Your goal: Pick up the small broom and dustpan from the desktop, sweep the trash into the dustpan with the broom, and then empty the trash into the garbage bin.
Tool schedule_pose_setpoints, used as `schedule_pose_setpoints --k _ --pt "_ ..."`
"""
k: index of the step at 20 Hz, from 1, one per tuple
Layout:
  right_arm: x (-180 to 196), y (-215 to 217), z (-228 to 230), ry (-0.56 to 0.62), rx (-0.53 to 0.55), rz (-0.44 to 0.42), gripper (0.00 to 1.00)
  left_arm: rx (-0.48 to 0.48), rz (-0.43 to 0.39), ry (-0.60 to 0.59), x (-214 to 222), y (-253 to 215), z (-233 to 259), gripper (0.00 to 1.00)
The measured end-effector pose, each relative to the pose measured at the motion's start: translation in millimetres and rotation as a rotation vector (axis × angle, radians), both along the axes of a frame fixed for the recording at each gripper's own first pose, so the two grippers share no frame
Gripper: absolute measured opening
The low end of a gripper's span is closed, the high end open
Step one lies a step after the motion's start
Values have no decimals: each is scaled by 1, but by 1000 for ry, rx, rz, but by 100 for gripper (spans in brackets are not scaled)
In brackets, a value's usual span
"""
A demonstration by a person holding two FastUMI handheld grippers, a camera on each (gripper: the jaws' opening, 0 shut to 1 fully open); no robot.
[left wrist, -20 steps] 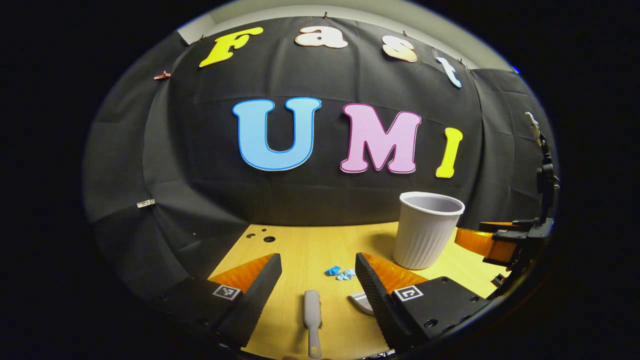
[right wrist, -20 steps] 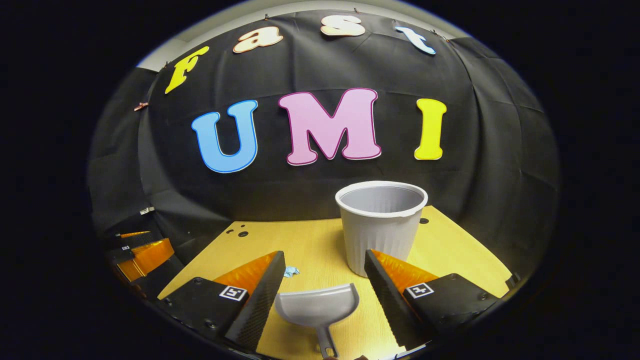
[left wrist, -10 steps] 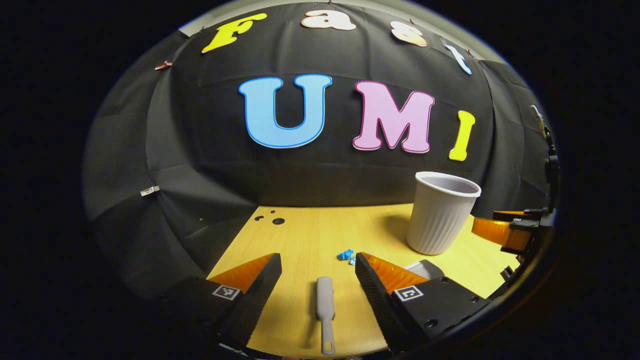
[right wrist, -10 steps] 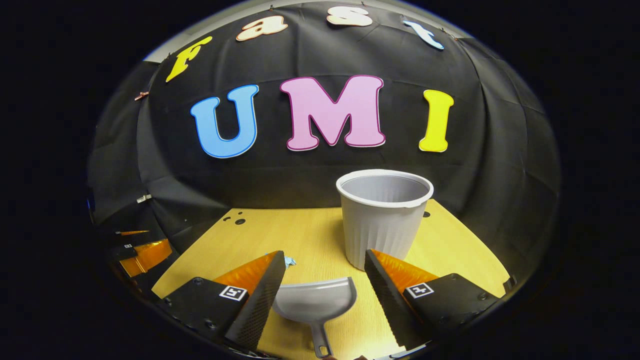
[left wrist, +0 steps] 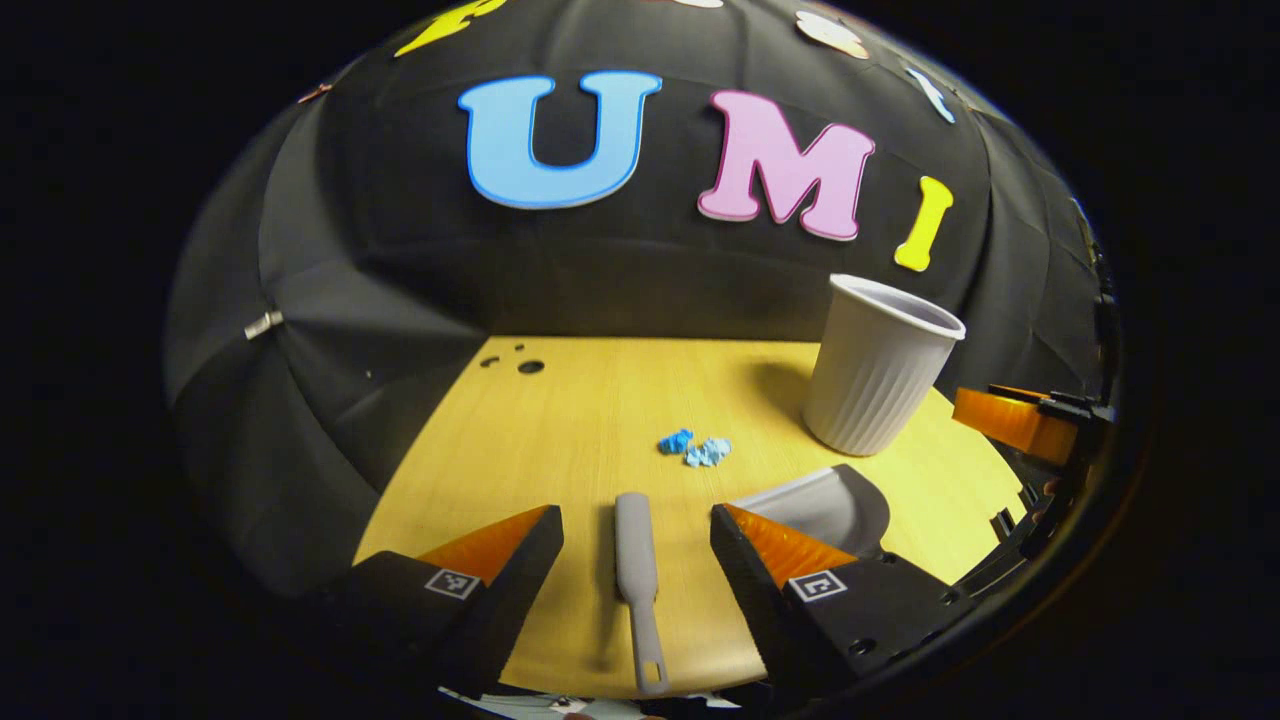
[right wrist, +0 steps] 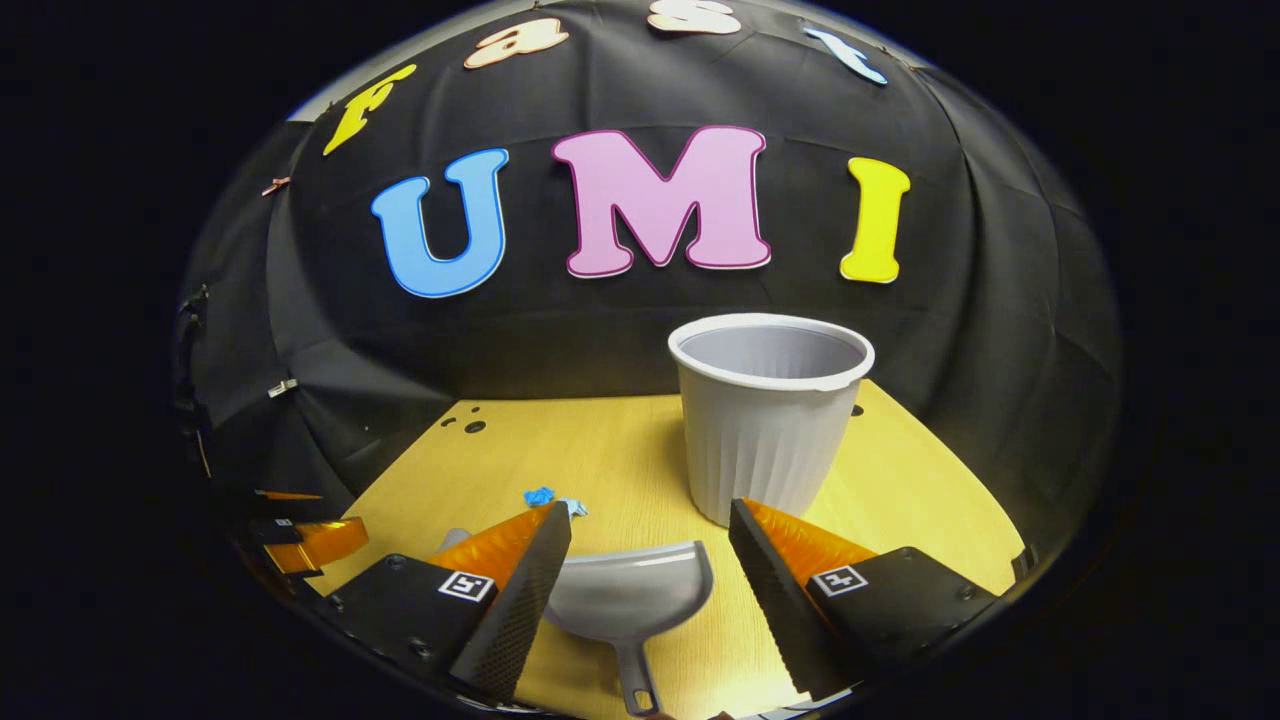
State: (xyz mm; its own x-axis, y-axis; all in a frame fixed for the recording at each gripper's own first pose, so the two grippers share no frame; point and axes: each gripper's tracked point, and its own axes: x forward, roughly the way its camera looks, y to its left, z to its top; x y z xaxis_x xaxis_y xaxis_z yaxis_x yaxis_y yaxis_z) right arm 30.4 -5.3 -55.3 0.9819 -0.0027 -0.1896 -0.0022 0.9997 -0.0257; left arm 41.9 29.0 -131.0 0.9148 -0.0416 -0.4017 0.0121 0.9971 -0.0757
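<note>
A small grey broom (left wrist: 636, 570) lies on the wooden desktop (left wrist: 580, 420), its handle pointing toward me, between the fingers of my open left gripper (left wrist: 636, 520), which hovers above it. Blue trash scraps (left wrist: 696, 448) lie just beyond the broom's head. The grey dustpan (right wrist: 630, 598) rests flat on the desktop (right wrist: 600, 450) between the fingers of my open right gripper (right wrist: 648, 515), handle toward me; it also shows at the right in the left gripper view as the dustpan (left wrist: 820, 500). The trash (right wrist: 545, 497) peeks past the right gripper's left finger.
A ribbed grey garbage bin (right wrist: 770, 415) stands upright at the back right of the desk, also seen as the bin (left wrist: 875, 365). Small holes (left wrist: 520, 362) mark the far left corner of the desktop. The other gripper (left wrist: 1015, 420) shows at the right edge.
Both grippers have tilted downward and edged forward, so more desktop shows. The broom and dustpan lie where they were; both grippers have stayed open.
</note>
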Motion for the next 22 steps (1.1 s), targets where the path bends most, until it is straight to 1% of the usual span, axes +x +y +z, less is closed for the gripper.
schedule_pose_setpoints --k 3,7,11,12,13,14,17,22 --pt "-3 -3 -10 34 6 -5 99 12 -12 110 2 1 -31 96" --pt "-3 1 -28 97 -16 20 99 20 -44 273 1 -3 -79 96" --pt "-6 9 -41 144 -21 40 99 46 -61 398 0 -4 -113 96" --pt "-8 11 -45 154 -26 47 99 55 -67 423 0 -4 -119 92" --pt "-9 12 -49 169 -30 53 99 65 -70 449 0 -5 -126 96" --pt "-10 12 -56 187 -32 53 99 74 -73 471 1 -5 -132 96" --pt "-15 9 -73 249 -28 43 99 104 -80 533 4 -6 -150 96" --pt "-26 0 -103 360 -43 8 99 135 -100 604 9 -11 -170 93"
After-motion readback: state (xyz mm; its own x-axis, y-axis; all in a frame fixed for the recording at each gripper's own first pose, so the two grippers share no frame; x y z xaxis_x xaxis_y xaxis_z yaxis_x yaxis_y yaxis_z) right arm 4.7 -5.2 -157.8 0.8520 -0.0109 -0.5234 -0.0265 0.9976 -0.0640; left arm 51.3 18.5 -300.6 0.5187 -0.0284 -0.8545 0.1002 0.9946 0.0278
